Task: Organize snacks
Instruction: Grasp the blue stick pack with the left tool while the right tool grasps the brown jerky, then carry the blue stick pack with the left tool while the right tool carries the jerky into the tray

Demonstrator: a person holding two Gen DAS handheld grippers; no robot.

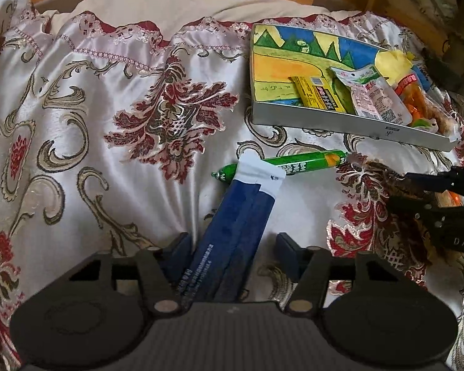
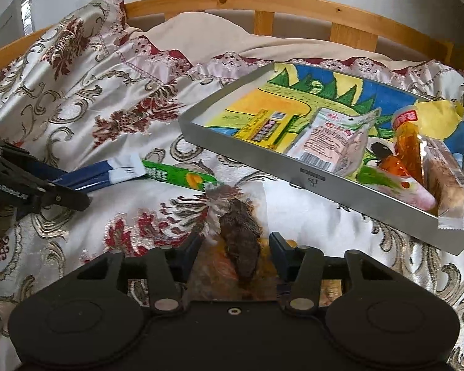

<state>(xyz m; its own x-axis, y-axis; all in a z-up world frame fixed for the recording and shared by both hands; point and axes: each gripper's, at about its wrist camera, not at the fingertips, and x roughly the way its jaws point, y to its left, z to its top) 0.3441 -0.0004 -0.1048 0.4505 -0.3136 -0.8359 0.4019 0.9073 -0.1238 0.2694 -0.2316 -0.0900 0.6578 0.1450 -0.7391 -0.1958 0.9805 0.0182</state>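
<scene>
While the left gripper [image 1: 232, 244] pinches a blue packet [image 1: 232, 232] whose white end overlaps a green sausage stick [image 1: 297, 162] on the patterned bedspread [image 1: 108, 123], the right gripper [image 2: 235, 244] grips a clear-wrapped brown snack [image 2: 241, 235] beside the metal tray [image 2: 324, 182] holding other snacks.

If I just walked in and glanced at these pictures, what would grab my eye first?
Probably the shallow metal tray lying on the flowery satin bedspread, lined with a bright crayon drawing and holding several snack packets at its right end. In front of it a green sausage stick lies loose on the cloth. The left gripper pinches a blue-and-white packet, and the right gripper clasps a clear packet of dark meat.
</scene>
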